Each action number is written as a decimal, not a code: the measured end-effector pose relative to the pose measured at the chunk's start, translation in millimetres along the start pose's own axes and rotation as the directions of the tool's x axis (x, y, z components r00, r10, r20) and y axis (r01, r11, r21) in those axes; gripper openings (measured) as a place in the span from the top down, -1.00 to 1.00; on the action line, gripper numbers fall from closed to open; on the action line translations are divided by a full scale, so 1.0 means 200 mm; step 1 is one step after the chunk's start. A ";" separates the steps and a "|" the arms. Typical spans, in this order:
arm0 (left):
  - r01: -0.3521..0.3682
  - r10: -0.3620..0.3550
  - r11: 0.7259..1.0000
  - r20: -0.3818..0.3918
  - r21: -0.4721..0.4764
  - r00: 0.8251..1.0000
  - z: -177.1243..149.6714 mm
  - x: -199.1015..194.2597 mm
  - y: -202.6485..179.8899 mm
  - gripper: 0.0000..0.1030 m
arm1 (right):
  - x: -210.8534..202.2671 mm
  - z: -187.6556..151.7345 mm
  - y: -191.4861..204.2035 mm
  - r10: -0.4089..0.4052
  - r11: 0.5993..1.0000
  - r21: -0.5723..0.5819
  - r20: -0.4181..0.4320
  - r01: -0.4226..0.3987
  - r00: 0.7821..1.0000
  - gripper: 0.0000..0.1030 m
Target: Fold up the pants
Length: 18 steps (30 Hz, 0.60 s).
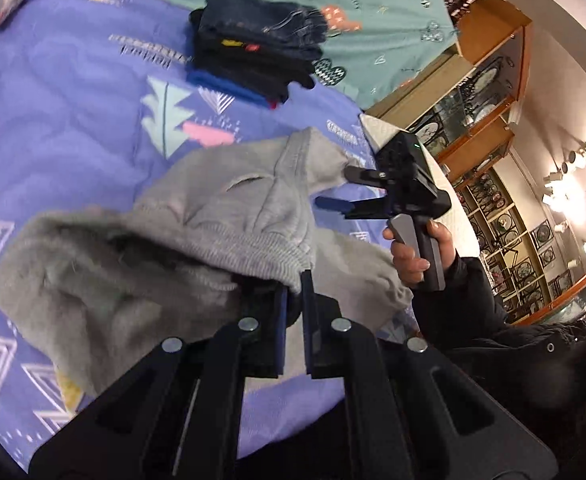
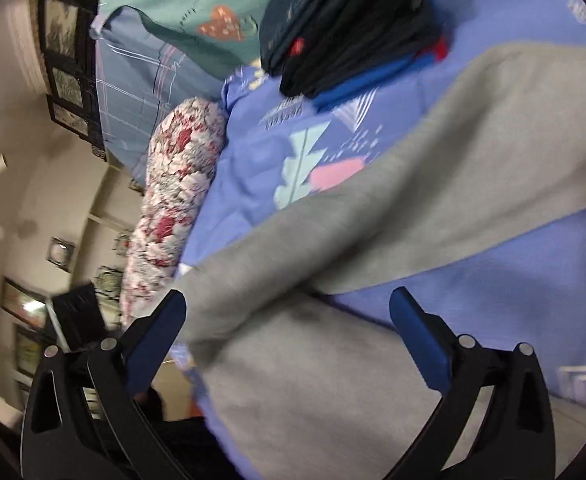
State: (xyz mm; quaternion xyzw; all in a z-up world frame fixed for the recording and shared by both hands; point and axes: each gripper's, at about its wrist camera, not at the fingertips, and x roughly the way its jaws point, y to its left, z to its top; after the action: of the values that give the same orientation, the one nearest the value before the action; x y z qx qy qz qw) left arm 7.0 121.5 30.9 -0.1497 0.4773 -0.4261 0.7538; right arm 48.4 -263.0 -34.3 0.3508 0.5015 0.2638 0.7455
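Grey sweatpants (image 1: 181, 232) lie bunched on the purple bedspread (image 1: 65, 120). My left gripper (image 1: 295, 286) is shut on their ribbed edge, and the cloth is lifted into a hump in front of it. My right gripper (image 1: 335, 187), held by a hand (image 1: 413, 252), hovers open just right of the pants, with nothing between its fingers. In the right wrist view my right gripper (image 2: 289, 320) stands wide open over the pants (image 2: 433, 176). A long grey leg stretches away to the upper right, and the blue pads (image 2: 421, 340) touch no cloth.
A stack of folded dark clothes (image 1: 253, 48) sits at the far side of the bed, also seen in the right wrist view as a dark stack (image 2: 353, 20). A floral pillow (image 2: 173, 208) lies along the bed's left edge. Wooden display shelves (image 1: 489, 92) stand to the right.
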 end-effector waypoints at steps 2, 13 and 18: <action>-0.002 0.001 1.000 -0.013 -0.020 1.000 -0.05 0.00 0.02 0.89 | 0.24 -0.03 0.02 0.012 0.999 0.034 -0.175 -0.006 0.984 -0.97; -0.015 0.008 0.982 -0.038 -0.187 0.999 -0.25 -0.08 0.13 -0.53 | 0.57 -0.16 0.50 0.160 0.971 -0.138 -0.222 -0.193 0.962 0.59; 0.087 -0.030 0.934 0.168 -0.346 0.985 -0.25 -0.14 0.20 -0.63 | 0.63 -0.14 0.62 0.194 0.956 -0.179 -0.219 -0.235 0.956 0.62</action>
State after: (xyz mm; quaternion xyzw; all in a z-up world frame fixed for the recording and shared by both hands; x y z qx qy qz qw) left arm -20.7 177.1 -3.2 -0.3299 0.4791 -0.3429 0.7376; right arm 62.2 -86.1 -13.4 0.2975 0.5027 0.4268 0.6904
